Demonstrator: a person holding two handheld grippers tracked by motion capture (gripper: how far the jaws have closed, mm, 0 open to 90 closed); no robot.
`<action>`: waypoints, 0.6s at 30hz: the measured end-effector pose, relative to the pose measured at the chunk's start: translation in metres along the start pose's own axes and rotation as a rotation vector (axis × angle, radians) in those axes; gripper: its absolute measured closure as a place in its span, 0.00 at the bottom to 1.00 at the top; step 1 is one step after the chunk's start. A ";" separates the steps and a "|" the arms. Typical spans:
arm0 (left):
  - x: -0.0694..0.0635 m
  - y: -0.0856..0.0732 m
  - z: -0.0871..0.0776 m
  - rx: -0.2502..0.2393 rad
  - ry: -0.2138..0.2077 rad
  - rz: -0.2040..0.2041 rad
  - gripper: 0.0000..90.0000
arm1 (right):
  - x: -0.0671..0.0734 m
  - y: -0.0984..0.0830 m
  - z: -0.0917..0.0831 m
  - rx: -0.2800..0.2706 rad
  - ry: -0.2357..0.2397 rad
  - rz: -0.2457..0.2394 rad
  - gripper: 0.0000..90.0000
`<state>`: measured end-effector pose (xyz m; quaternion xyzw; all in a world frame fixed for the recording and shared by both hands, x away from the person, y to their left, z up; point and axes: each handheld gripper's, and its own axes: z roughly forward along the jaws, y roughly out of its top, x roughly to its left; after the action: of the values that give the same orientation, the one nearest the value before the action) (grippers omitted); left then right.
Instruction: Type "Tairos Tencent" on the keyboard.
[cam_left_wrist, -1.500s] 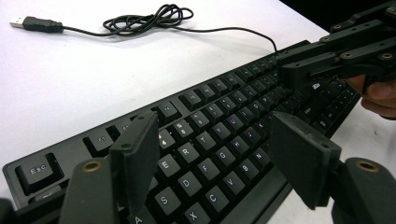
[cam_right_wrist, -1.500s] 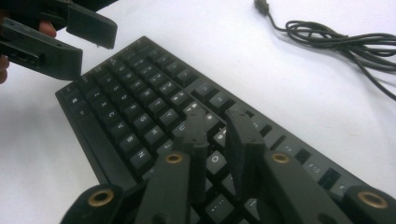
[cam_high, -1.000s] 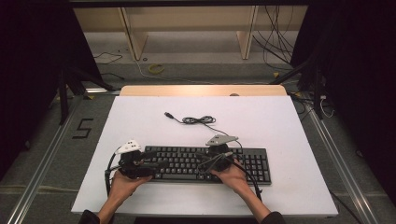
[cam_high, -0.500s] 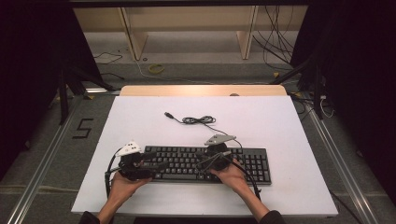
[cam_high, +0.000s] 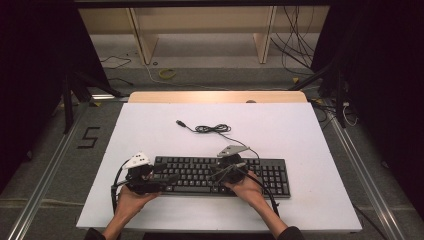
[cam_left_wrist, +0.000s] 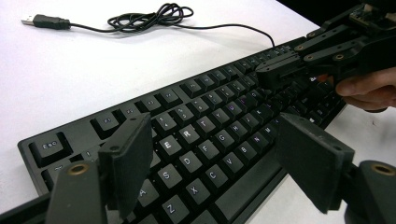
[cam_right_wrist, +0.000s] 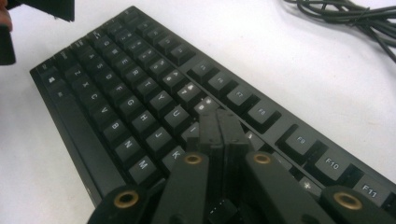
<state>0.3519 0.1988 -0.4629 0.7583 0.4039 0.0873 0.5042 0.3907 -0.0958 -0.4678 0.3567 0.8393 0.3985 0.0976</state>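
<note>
A black keyboard (cam_high: 270, 175) lies on the white table near its front edge, its cable (cam_high: 212, 129) coiled behind it and ending in a USB plug (cam_high: 181, 123). My left gripper (cam_high: 172, 179) hovers over the keyboard's left end with its jaws wide open; in the left gripper view (cam_left_wrist: 215, 140) the letter keys (cam_left_wrist: 187, 135) show between them and nothing is held. My right gripper (cam_high: 216, 175) is shut, its two jaws pressed together. In the right gripper view (cam_right_wrist: 218, 123) its tips sit at the keys in the middle of the keyboard (cam_right_wrist: 121, 93).
The white tabletop (cam_high: 280, 125) stretches behind and right of the keyboard. A wooden strip (cam_high: 215, 96) runs along its far edge. Beyond it stand shelf legs and loose cables on the floor (cam_high: 165, 74). Both of the person's hands come in from the front edge.
</note>
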 end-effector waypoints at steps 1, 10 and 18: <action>0.000 0.000 0.000 0.000 0.001 0.000 0.31 | 0.000 0.000 0.001 0.005 -0.002 -0.001 1.00; 0.000 0.000 0.000 0.000 0.003 0.003 0.31 | 0.001 -0.001 0.005 0.023 -0.004 -0.004 1.00; 0.001 0.000 0.000 0.005 0.003 0.006 0.31 | 0.001 -0.002 0.007 0.035 -0.009 -0.006 1.00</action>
<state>0.3521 0.1993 -0.4630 0.7605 0.4027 0.0889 0.5015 0.3925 -0.0918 -0.4740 0.3577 0.8468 0.3818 0.0959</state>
